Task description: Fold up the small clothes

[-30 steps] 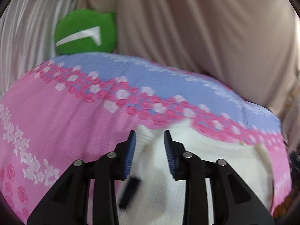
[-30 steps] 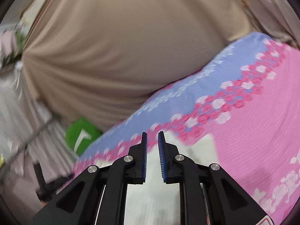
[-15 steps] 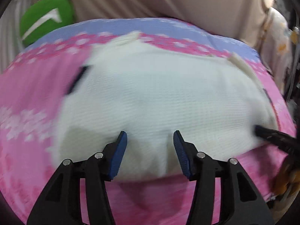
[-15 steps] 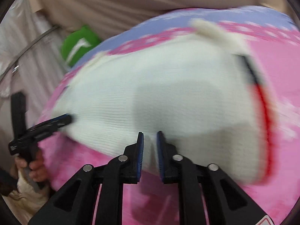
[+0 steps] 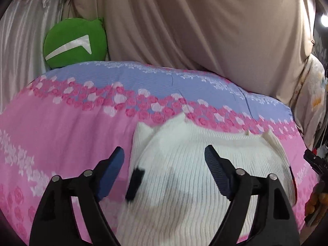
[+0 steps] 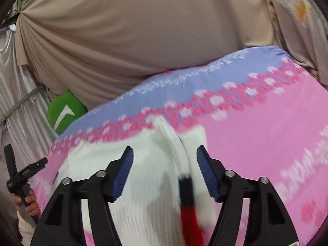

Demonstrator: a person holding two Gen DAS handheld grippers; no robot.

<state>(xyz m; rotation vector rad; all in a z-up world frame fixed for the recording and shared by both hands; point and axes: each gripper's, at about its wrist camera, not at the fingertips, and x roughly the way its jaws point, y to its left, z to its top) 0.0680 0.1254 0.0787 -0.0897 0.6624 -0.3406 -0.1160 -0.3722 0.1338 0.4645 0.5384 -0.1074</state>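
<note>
A green round cushion (image 5: 75,43) with a white mark sits at the far left edge of the bed, pressed against the beige draped cloth (image 5: 205,20) that hangs behind everything. To its left hangs a pale satin curtain (image 5: 20,41), and a floral fabric (image 5: 313,94) hangs off to the right. The bedsheet (image 5: 61,133) under my work is pink with a rose border and a lilac band along the far side.

The white knit garment (image 5: 184,174) lies flat on the pink part of the sheet, directly ahead of both tongs, with two small straps pointing toward the rose border. It carries a small black patch near its left edge and a red and black stripe (image 6: 189,209) on its right side.

My left gripper (image 5: 164,174) is spread wide, holding nothing; its right finger is over the knit and its left one over the sheet just beside the garment's edge. My right gripper (image 6: 165,174) is also spread wide and empty, both fingers above the knit, the stripe lying between them.
</note>
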